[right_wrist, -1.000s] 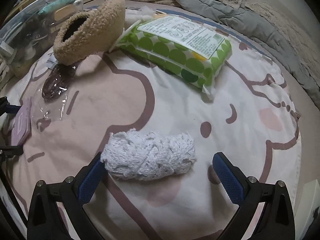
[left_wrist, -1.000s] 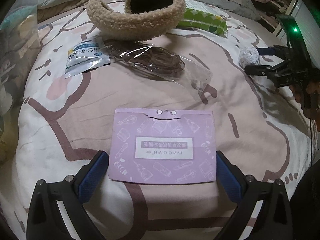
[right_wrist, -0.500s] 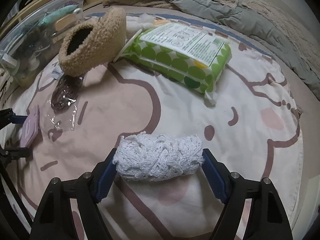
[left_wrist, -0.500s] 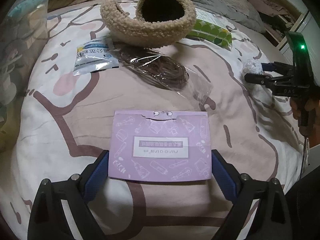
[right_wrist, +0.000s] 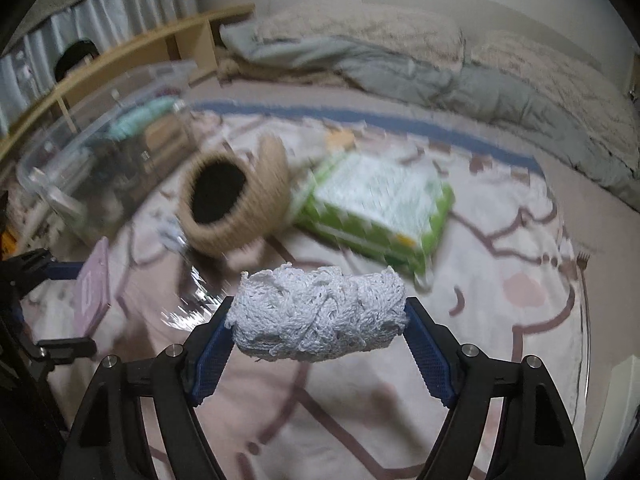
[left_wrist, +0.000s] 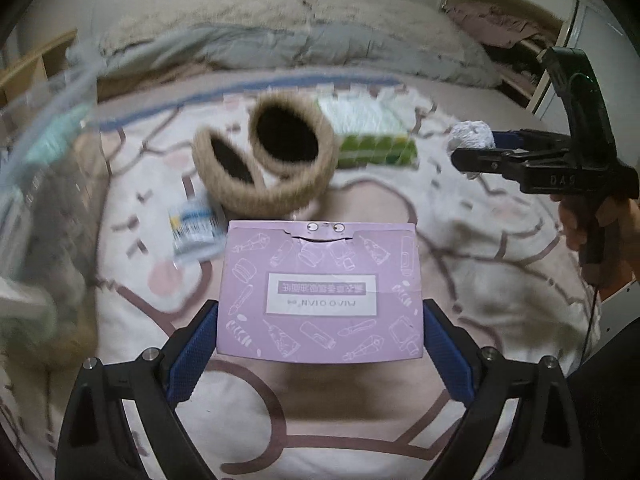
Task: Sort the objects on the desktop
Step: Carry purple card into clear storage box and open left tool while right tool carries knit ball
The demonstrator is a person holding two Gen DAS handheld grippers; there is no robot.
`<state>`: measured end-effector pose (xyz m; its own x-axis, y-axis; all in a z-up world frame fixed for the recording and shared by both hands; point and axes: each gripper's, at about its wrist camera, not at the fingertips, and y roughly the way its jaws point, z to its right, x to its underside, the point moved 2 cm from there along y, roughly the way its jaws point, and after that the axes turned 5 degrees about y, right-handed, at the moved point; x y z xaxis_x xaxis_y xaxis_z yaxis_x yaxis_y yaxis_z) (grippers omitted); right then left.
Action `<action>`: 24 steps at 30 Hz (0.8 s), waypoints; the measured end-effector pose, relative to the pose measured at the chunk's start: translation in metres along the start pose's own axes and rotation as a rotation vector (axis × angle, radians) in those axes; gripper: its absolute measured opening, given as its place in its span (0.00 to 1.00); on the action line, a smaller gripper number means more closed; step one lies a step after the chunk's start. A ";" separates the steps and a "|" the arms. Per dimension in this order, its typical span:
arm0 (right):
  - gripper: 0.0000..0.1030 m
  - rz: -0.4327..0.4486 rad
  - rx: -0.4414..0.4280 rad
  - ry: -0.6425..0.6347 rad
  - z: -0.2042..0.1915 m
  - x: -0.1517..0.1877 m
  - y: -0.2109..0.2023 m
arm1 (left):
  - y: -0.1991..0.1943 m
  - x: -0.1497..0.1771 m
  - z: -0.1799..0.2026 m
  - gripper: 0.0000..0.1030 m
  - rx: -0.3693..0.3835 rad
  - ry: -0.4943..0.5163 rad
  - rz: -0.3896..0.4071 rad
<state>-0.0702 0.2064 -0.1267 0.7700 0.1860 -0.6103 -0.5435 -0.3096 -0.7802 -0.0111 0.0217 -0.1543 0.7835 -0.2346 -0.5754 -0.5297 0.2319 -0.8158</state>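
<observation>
My left gripper [left_wrist: 320, 332] is shut on a flat purple box [left_wrist: 320, 292] and holds it lifted above the bed. My right gripper [right_wrist: 320, 338] is shut on a white knitted roll [right_wrist: 320, 312], also lifted; that gripper and roll [left_wrist: 472, 136] show at the right of the left wrist view. The purple box [right_wrist: 94, 288] shows edge-on at the left of the right wrist view. A fuzzy beige pouch [left_wrist: 272, 160] lies open on the patterned blanket, also seen in the right wrist view [right_wrist: 232, 200].
A green dotted wipes pack [right_wrist: 380, 208] lies right of the pouch. A small blue-white sachet [left_wrist: 196, 228] lies left of the box. A clear plastic bin [right_wrist: 104, 152] with items stands at the left. Grey duvet and pillows [left_wrist: 320, 36] lie behind.
Both grippers closed on their objects and lifted them off the blanket: the left with the purple box, the right with the white roll. Both views now tilt up toward the pillows.
</observation>
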 end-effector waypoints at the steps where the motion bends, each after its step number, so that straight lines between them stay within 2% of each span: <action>1: 0.79 0.014 -0.008 0.001 -0.002 -0.004 -0.004 | -0.007 -0.006 -0.002 0.94 -0.003 -0.001 0.016; 8: 0.79 0.096 -0.065 -0.006 -0.028 -0.029 -0.032 | -0.050 -0.029 -0.020 0.94 -0.043 -0.017 0.099; 14: 0.79 0.138 -0.094 -0.007 -0.050 -0.052 -0.041 | -0.087 -0.044 -0.048 0.94 -0.129 -0.020 0.158; 24: 0.79 0.232 -0.157 -0.011 -0.100 -0.091 -0.061 | -0.139 -0.075 -0.111 0.94 -0.260 -0.096 0.276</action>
<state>-0.0739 0.1149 -0.0093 0.6272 0.1029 -0.7720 -0.6456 -0.4858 -0.5892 -0.0319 -0.0983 -0.0040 0.6203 -0.1045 -0.7774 -0.7798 0.0245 -0.6255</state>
